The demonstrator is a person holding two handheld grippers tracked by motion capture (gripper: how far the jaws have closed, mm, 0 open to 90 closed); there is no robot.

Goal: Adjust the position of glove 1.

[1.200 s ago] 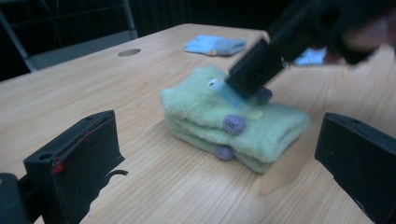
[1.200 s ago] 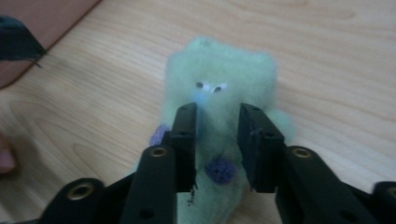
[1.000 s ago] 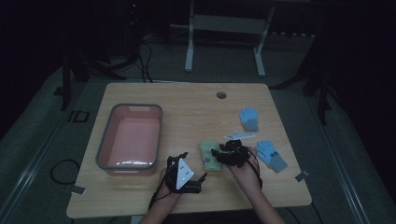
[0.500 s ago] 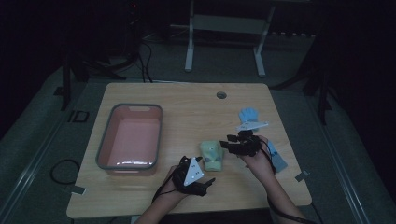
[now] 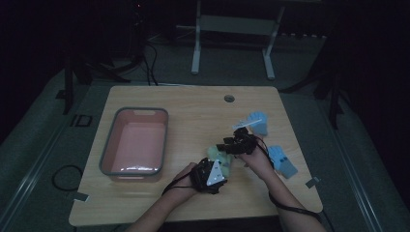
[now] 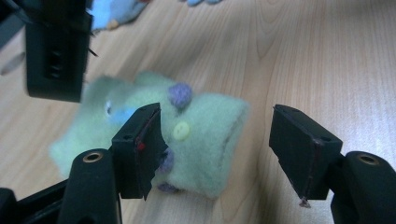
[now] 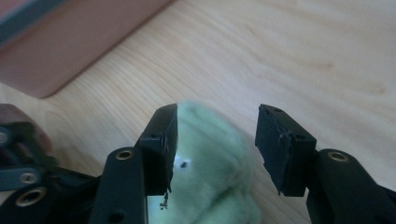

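between both grippers' parted fingers [image 6: 140, 140], green felt toy [image 6: 205, 140] on table [image 6: 327, 56]

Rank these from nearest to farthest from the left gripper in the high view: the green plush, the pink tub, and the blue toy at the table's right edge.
From the left gripper:
1. Green plush, right at its jaws, mid-table.
2. Pink tub, to its left.
3. Blue toy, far right, beyond the right gripper.
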